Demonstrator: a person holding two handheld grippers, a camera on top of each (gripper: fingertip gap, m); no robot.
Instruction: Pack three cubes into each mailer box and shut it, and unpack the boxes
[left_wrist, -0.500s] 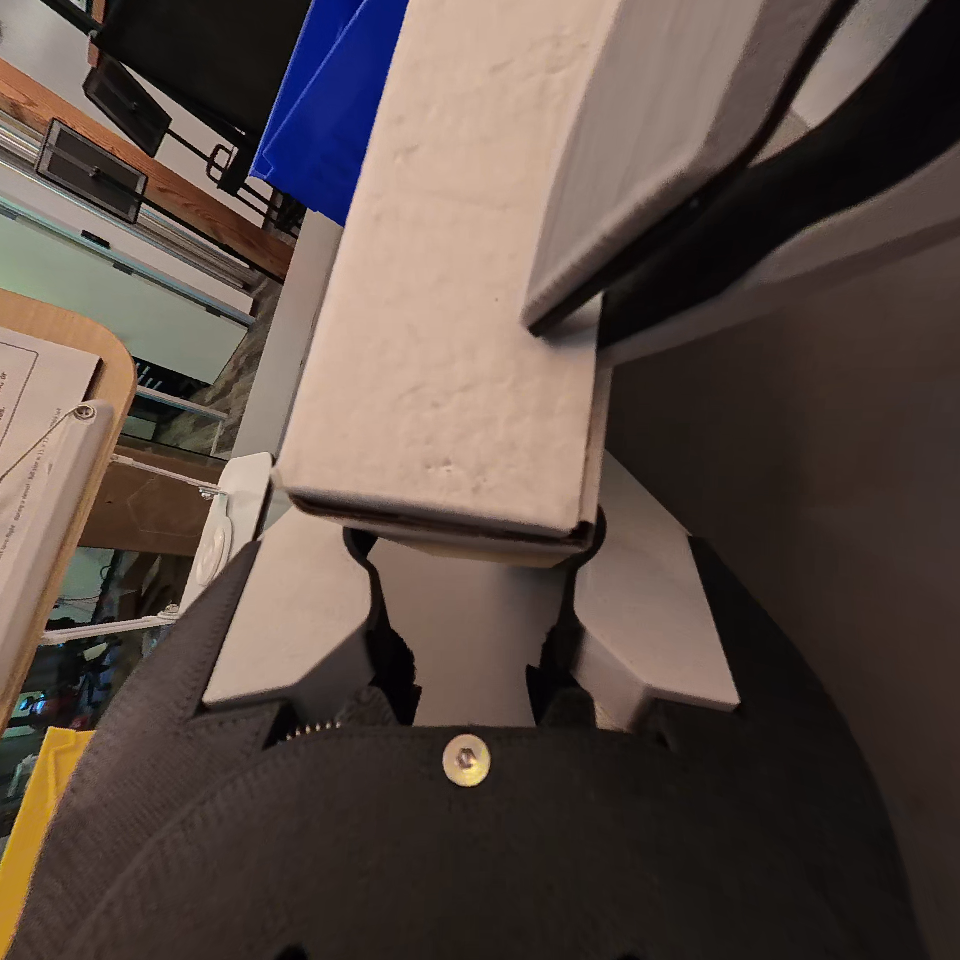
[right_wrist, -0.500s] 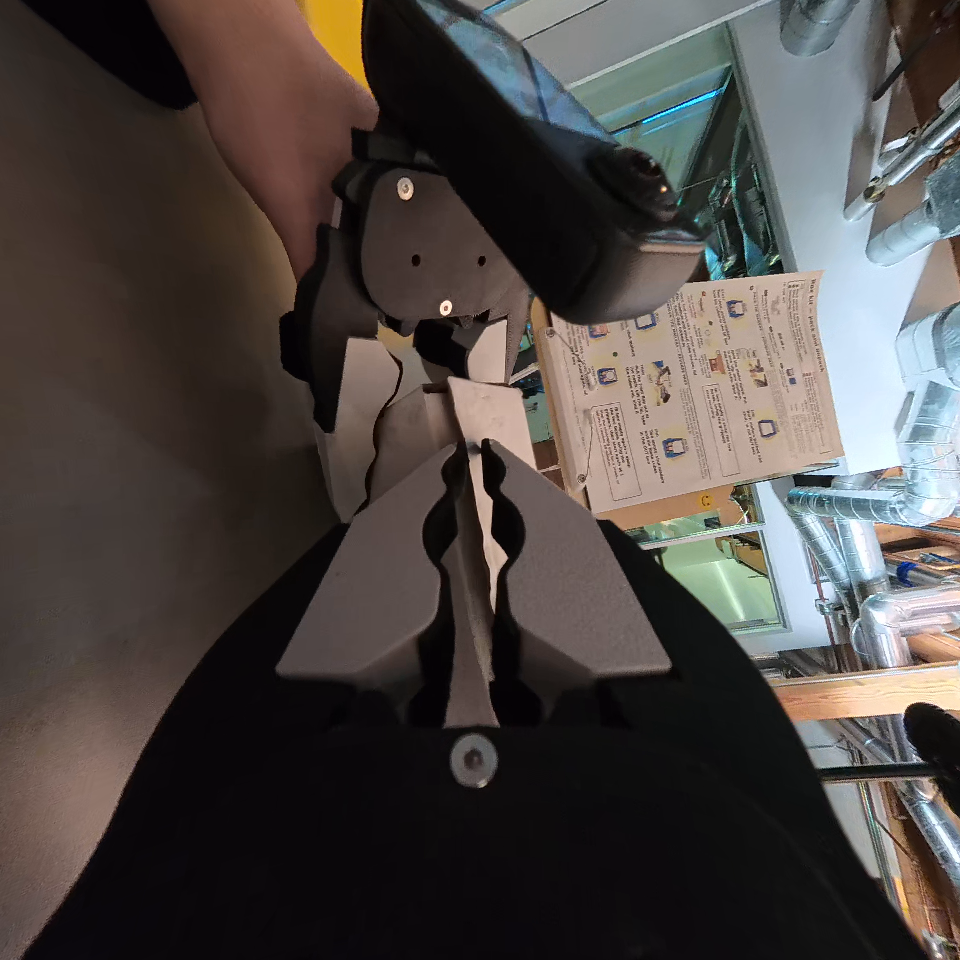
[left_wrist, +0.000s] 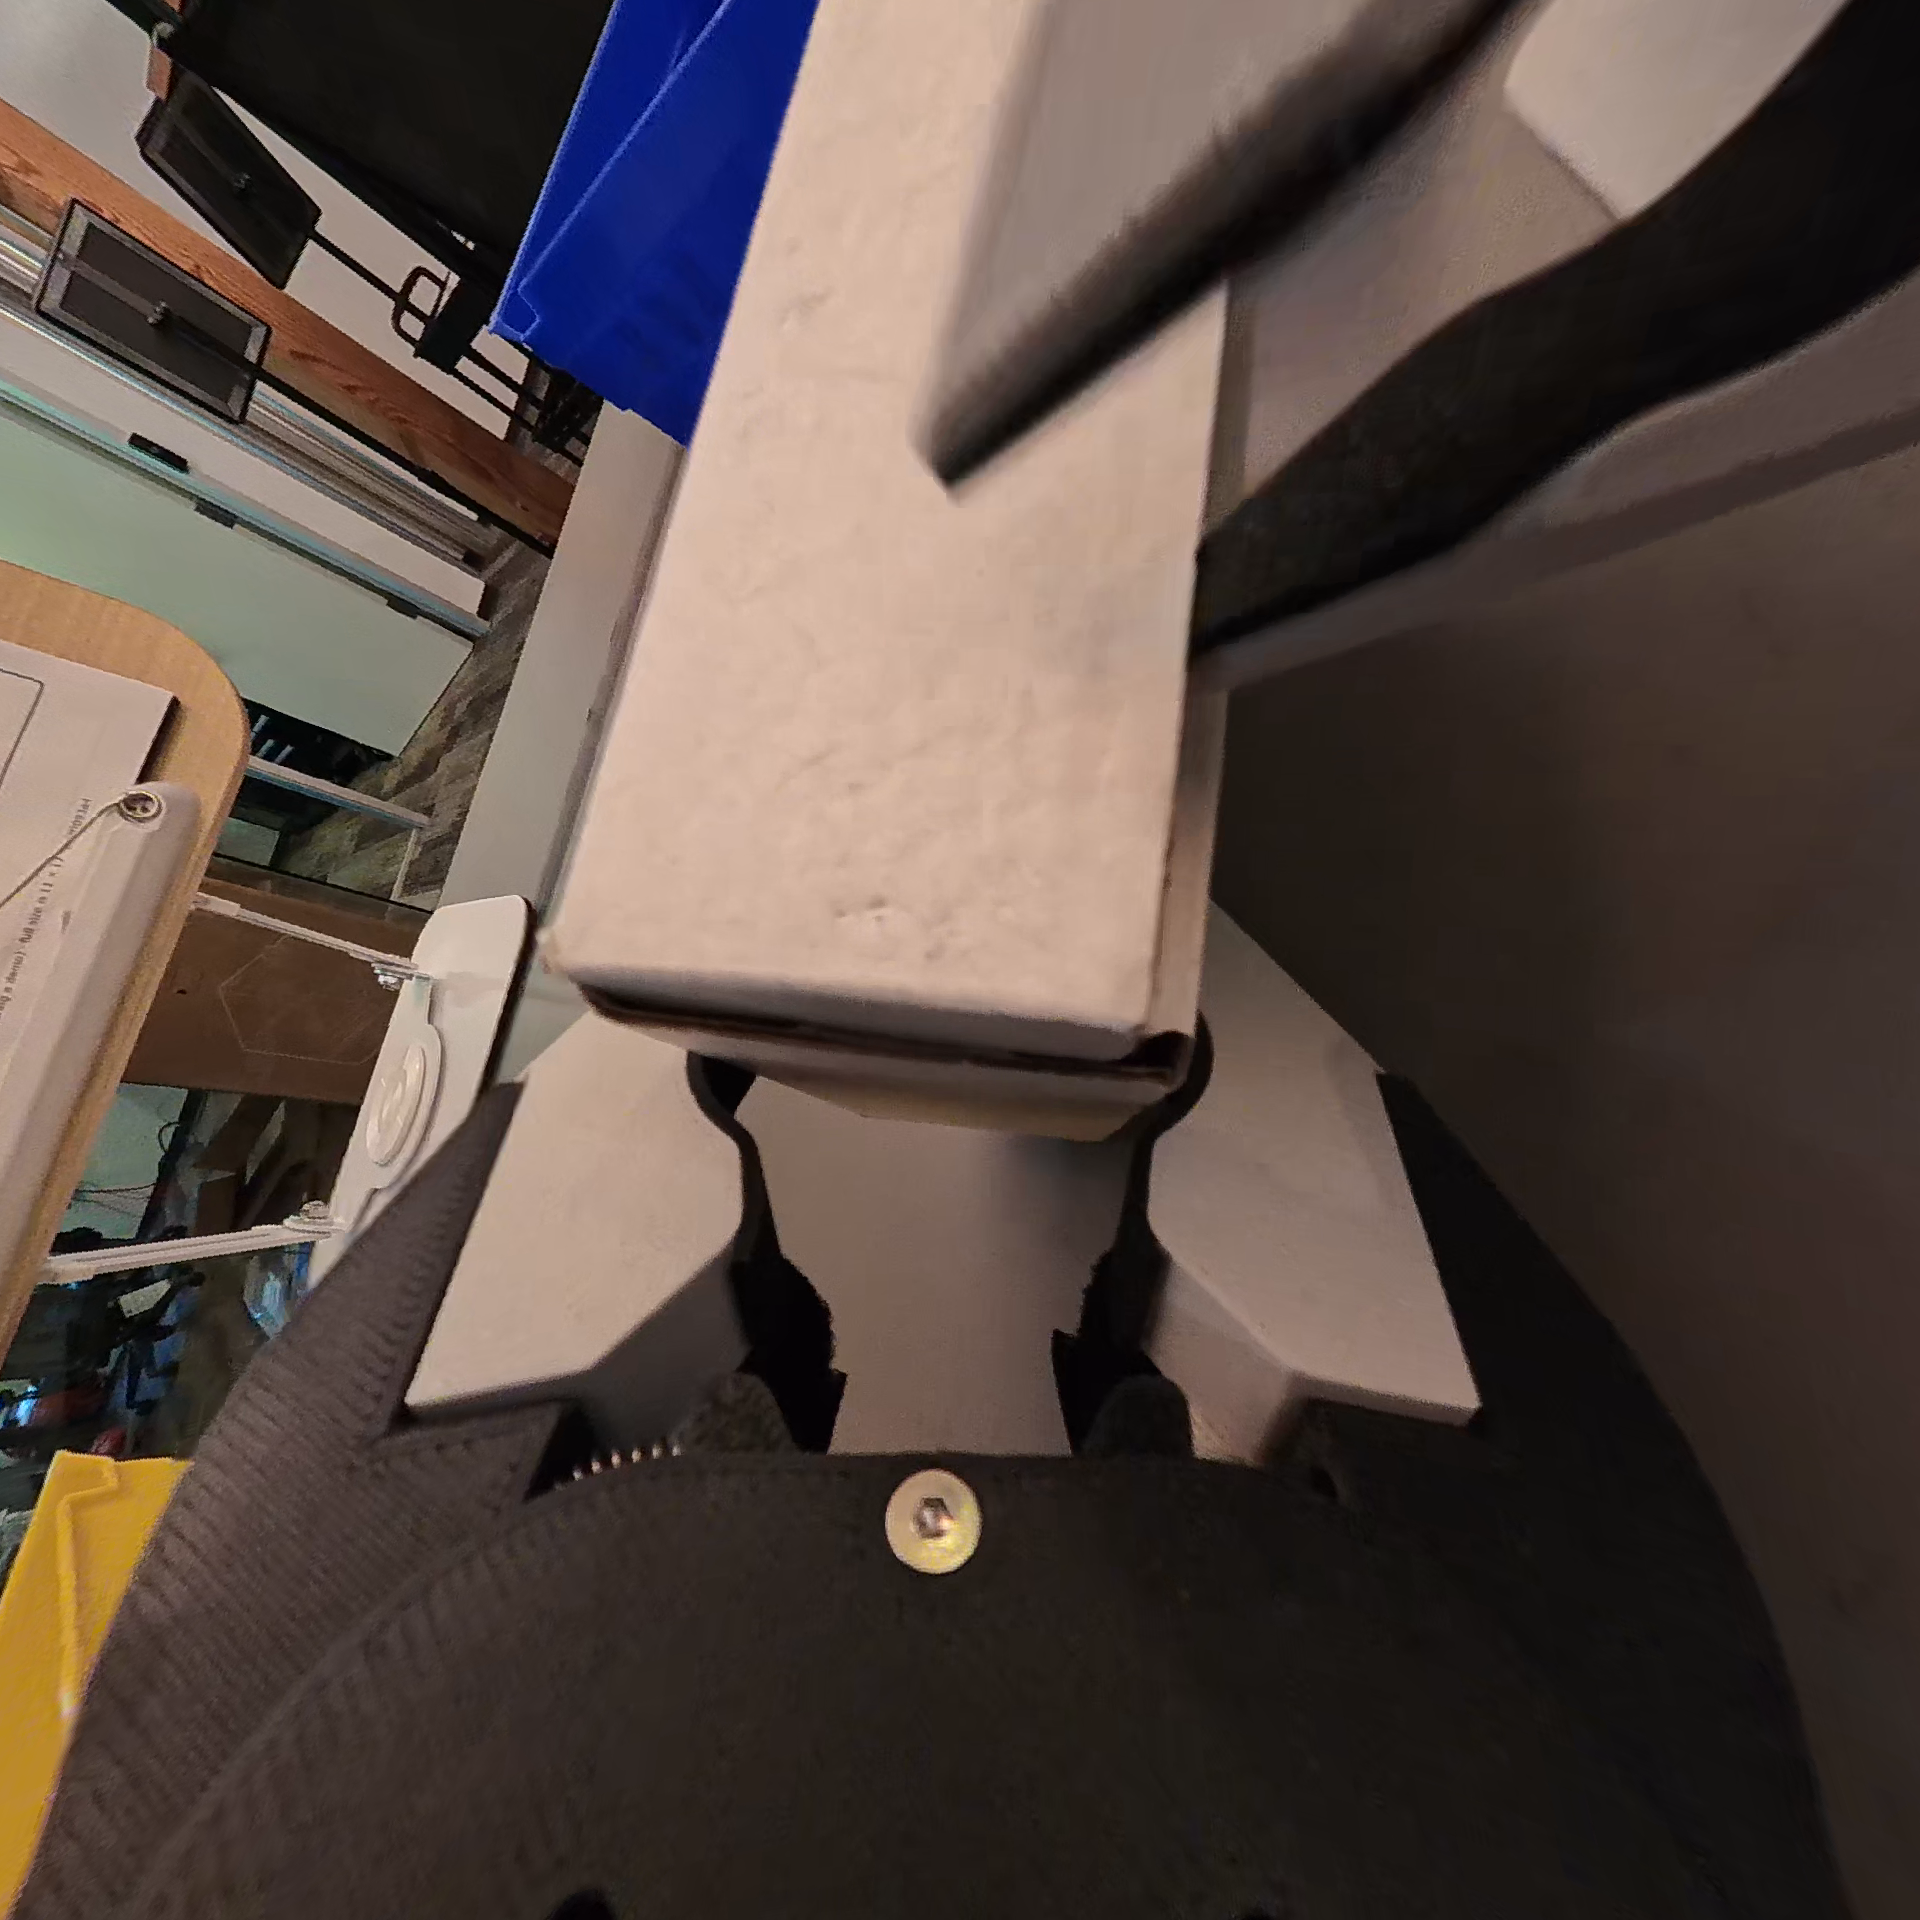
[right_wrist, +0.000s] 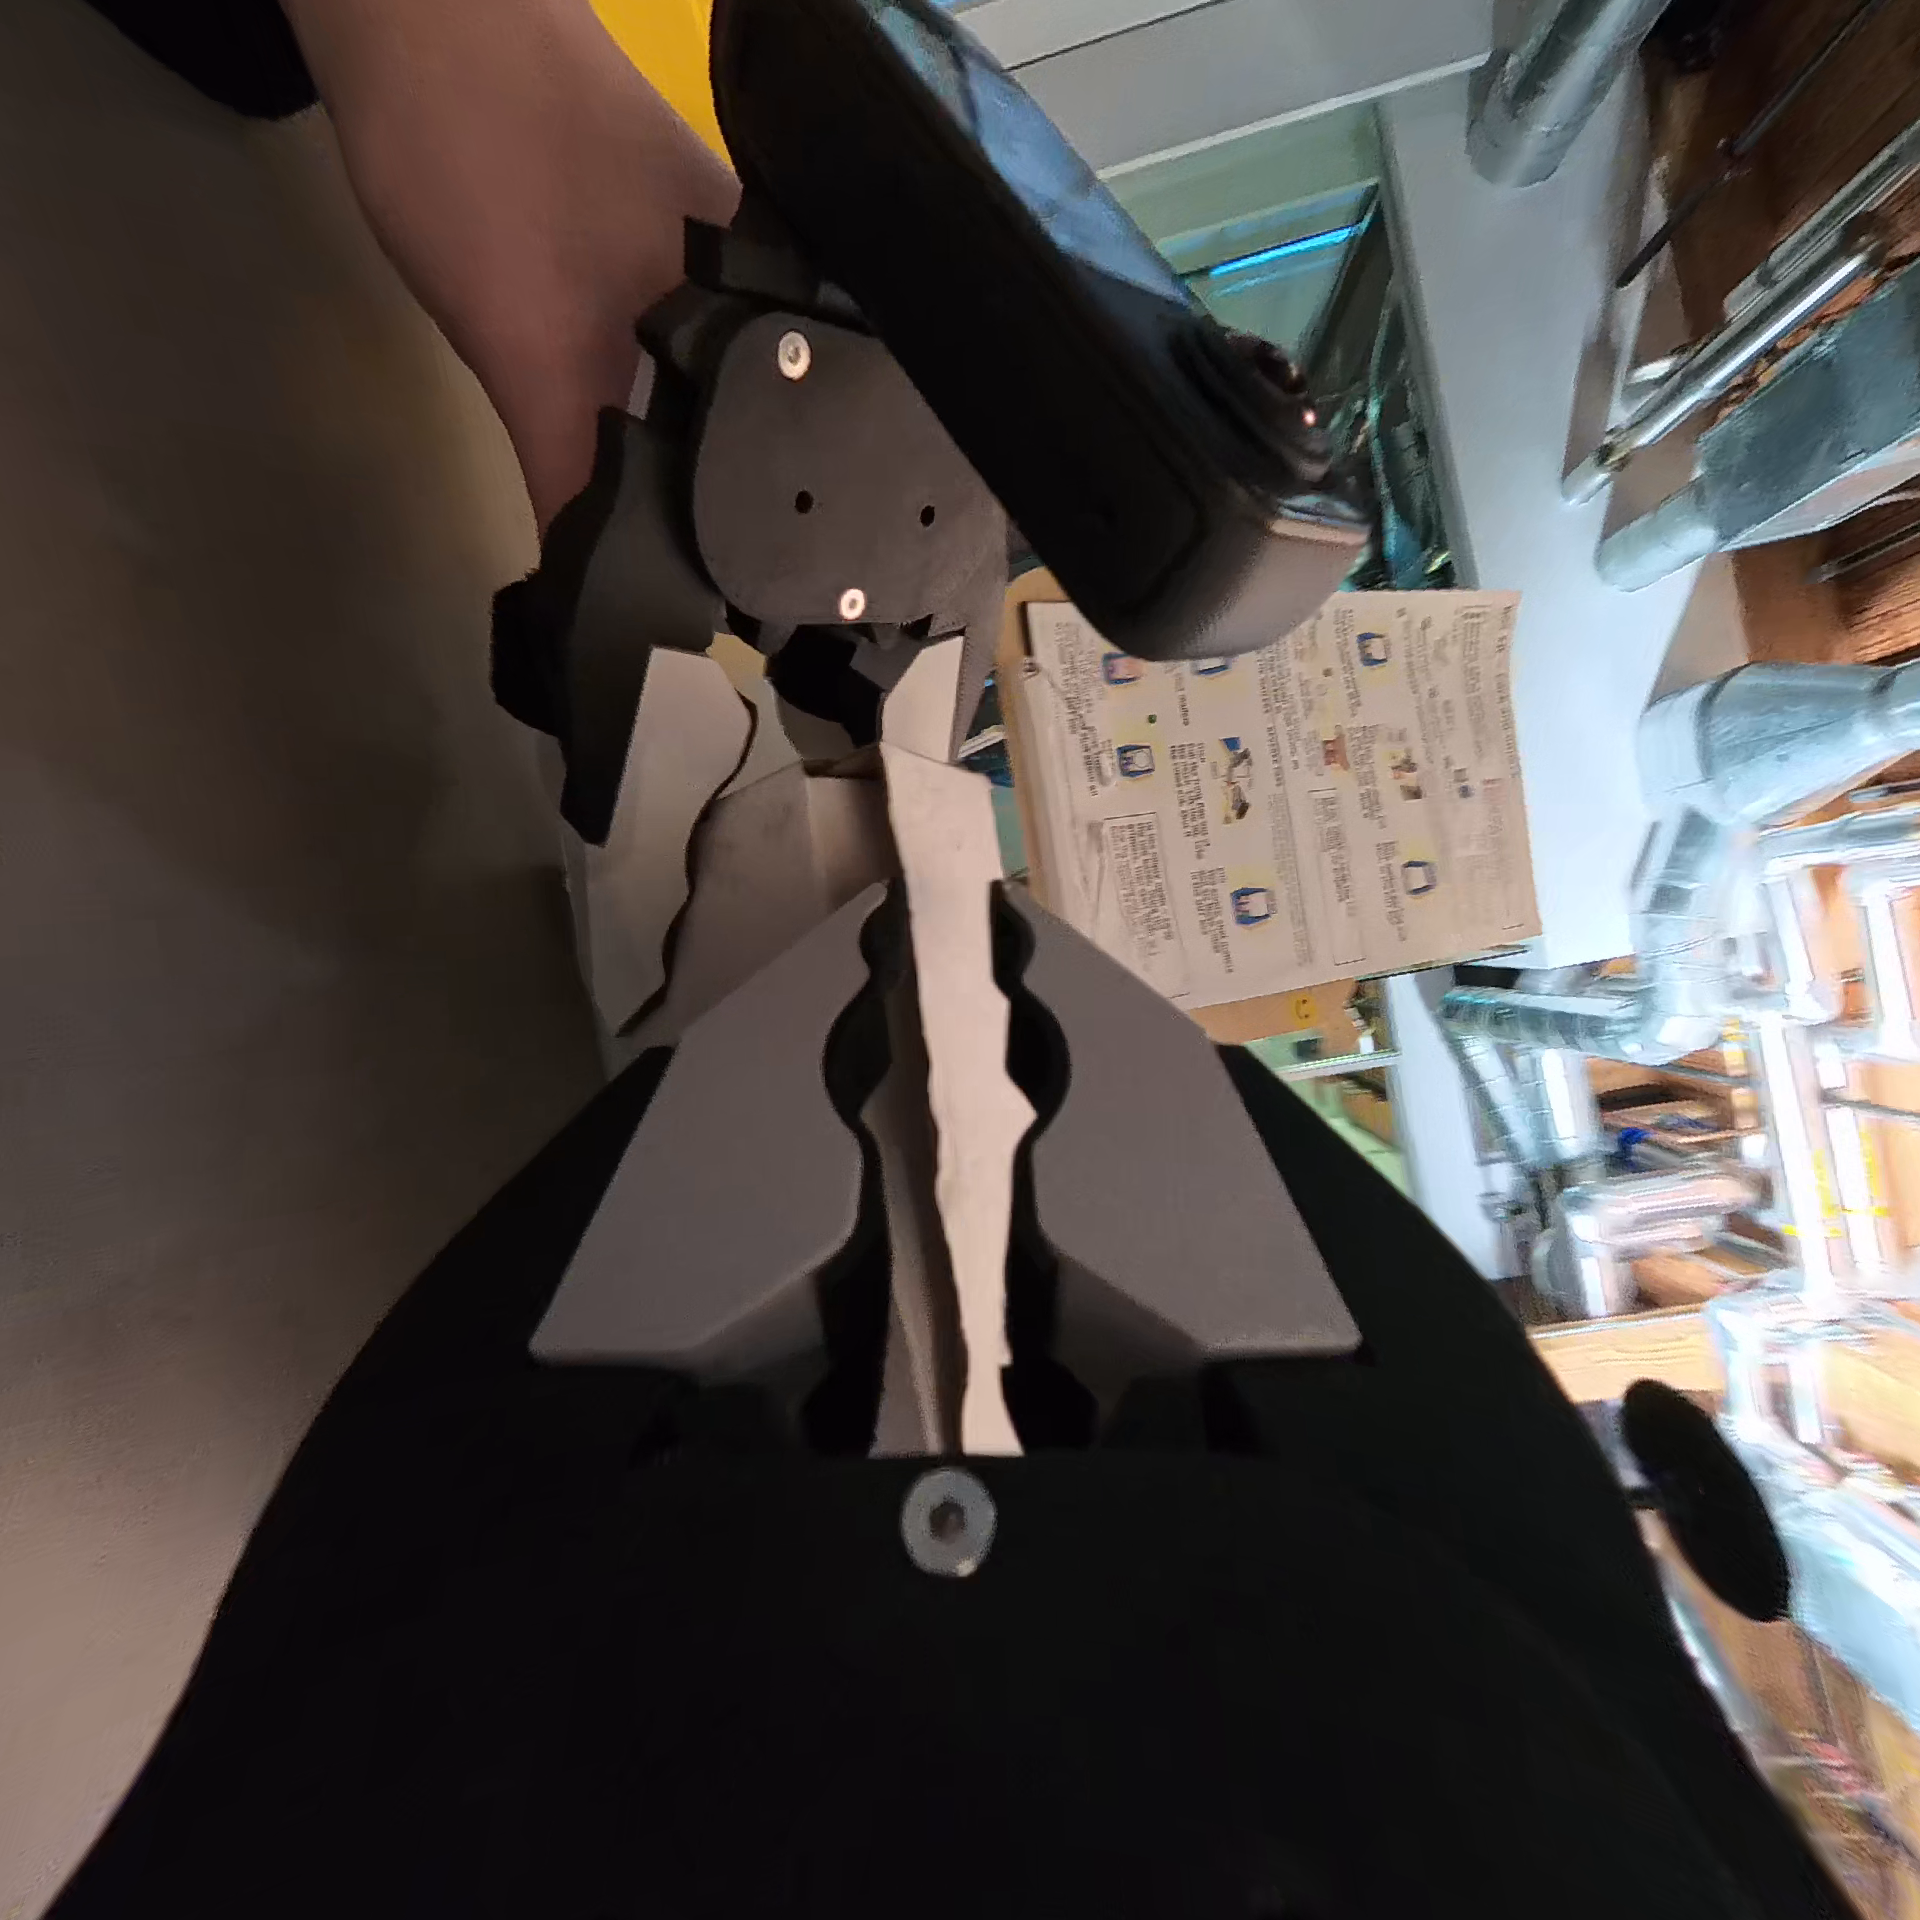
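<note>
1. Left wrist view: the white mailer box is held up off the grey surface, its near end lodged between the fingers of the left gripper. Those jaws stand spread to the width of the box end and appear to clamp it on both sides.

2. Same view: the long axis of the box runs straight away from this gripper, up and forward, toward the right gripper, which shows blurred at the far end. A blue bin sits behind it.

3. Right wrist view: a thin white cardboard panel of the box runs edge-on between the fingers of the right gripper. The jaws are drawn nearly together, pinching this panel; it looks like a flap or the lid, though I cannot tell which.

4. Same view: the panel points from this gripper toward the left gripper, held by a person's hand, with an instruction sheet on the wall beyond.

5. Handling, as I judge it: the box is light, stiff along its folds but easily crushed or creased on the flat faces. Folded edges and corners are the safer hold; the single panel will bend if twisted. Whether cubes are inside cannot be seen.
</note>
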